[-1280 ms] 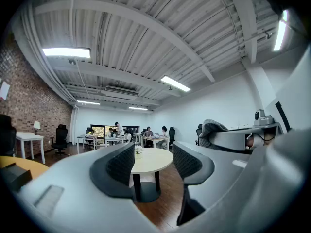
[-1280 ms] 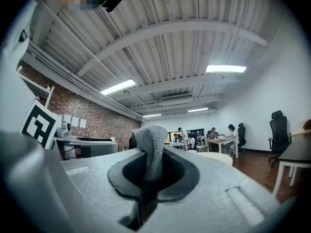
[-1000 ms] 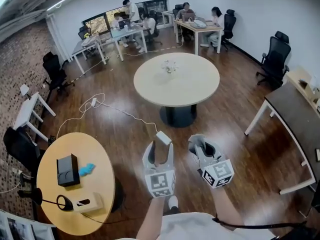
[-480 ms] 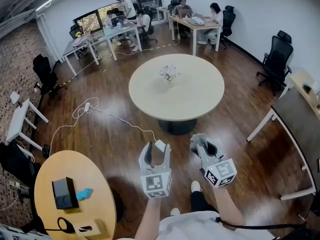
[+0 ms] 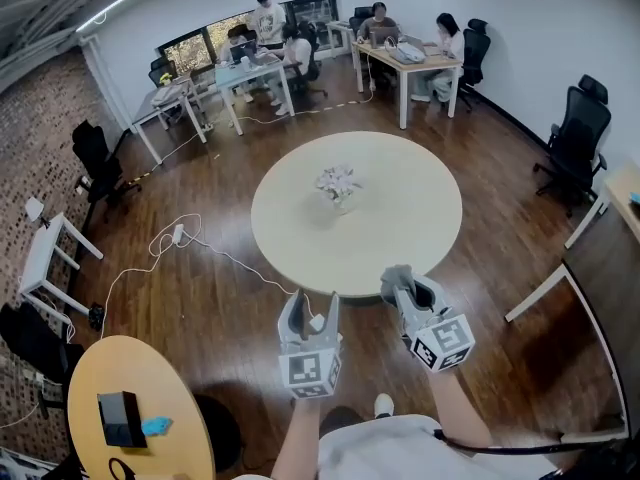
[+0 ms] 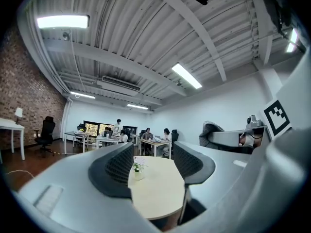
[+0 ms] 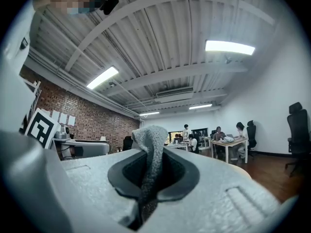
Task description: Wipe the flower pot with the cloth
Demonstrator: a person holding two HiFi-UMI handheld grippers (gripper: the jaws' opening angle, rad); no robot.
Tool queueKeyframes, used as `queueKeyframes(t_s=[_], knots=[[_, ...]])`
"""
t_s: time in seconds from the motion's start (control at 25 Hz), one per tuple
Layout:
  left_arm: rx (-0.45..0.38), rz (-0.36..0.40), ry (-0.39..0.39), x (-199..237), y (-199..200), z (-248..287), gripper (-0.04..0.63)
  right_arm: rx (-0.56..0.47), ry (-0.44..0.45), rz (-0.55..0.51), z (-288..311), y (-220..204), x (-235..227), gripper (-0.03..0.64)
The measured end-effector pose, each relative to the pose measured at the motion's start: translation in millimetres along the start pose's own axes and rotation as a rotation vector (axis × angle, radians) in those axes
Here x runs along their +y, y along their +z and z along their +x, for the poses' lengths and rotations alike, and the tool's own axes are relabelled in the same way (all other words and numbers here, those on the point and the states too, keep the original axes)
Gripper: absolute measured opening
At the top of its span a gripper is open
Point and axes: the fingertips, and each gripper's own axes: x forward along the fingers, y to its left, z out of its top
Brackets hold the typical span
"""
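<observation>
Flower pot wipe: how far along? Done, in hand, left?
Done: the cloth is picked up, pinched in the jaws of the right gripper.
In hand: getting to the pot. Both grippers hang at the near edge of the round table, and the left gripper is empty, jaws apart.
Left: all the wiping. The flower pot stands mid-table, well clear of the cloth.
</observation>
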Motion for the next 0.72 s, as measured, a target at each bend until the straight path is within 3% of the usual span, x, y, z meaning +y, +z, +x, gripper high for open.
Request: queueKeyframes(t_s=[0.28,0.56,0.72], knots=[[0.045,0.001,0.025,19.2,-18.0,78.9,0.265,0.011,0.032,0.038,66.4,-12.9,-54.0,0.002],[0.086,-0.008,-0.014,55.5,-52.1,185.3,0.272,0.060,0.008,0.048,152.0,-47.4,-106.7,0.002],[0.108,-0.022,-0.038,86.8,-62.7,241.2,0.272,0.063,-0.014,0.033,208.6,-46.6,-132.2,0.002]])
